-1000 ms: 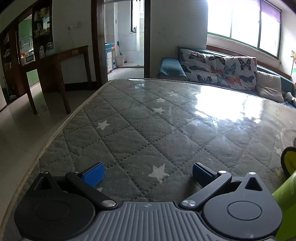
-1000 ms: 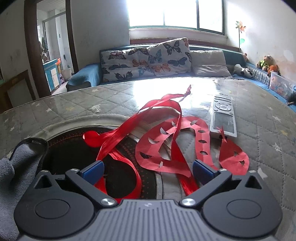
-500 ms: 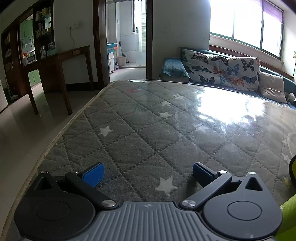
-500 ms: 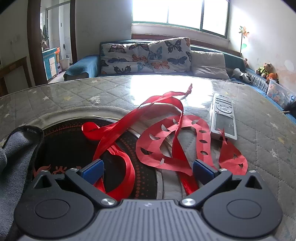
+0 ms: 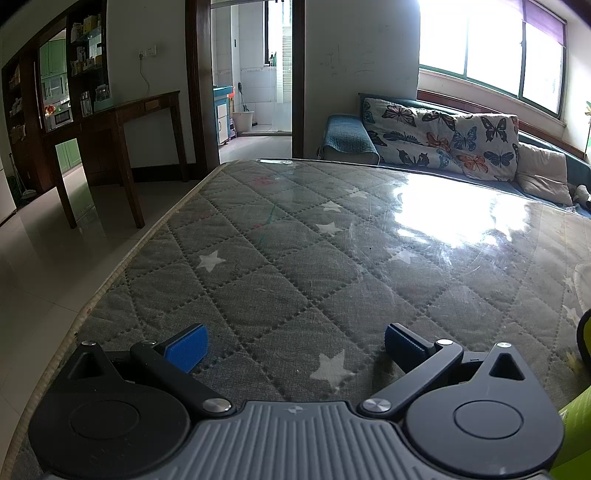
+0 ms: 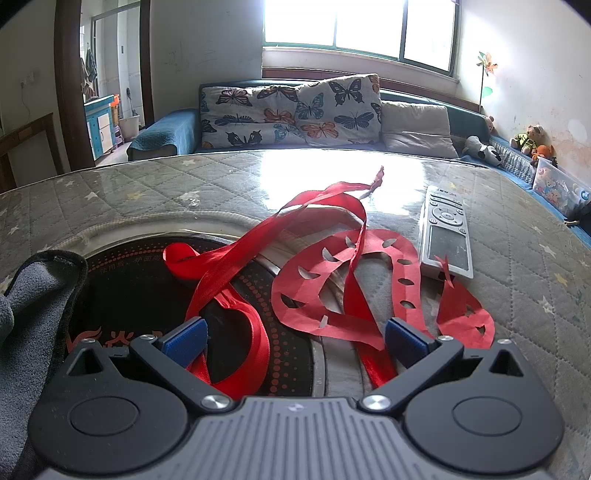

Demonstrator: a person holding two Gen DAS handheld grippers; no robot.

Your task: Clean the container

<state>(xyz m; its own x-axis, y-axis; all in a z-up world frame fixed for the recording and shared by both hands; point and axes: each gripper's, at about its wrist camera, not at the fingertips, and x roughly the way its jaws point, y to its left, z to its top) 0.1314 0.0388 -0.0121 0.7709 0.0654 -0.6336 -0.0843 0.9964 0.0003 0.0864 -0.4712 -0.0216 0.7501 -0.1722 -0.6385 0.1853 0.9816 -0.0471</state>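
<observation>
Hovering low over the table (image 5: 295,258), both tongs (image 5: 293,345) (image 6: 293,341) level, spread wide, empty.

Black linkage tool (image 5: 295,345), blue pads (image 5: 186,347), silver screws, ribbed grey housing.

Home living room; sofa (image 6: 417,129) under window (image 6: 358,29) with butterfly-print cushions (image 6: 291,110); stuffed toys (image 6: 532,138) along wall ledge; TV remote (image 6: 447,232) on quilted star-pattern table cover (image 5: 295,258); dark wooden side table (image 5: 122,122); doorway (image 5: 255,74) to tiled room.
</observation>
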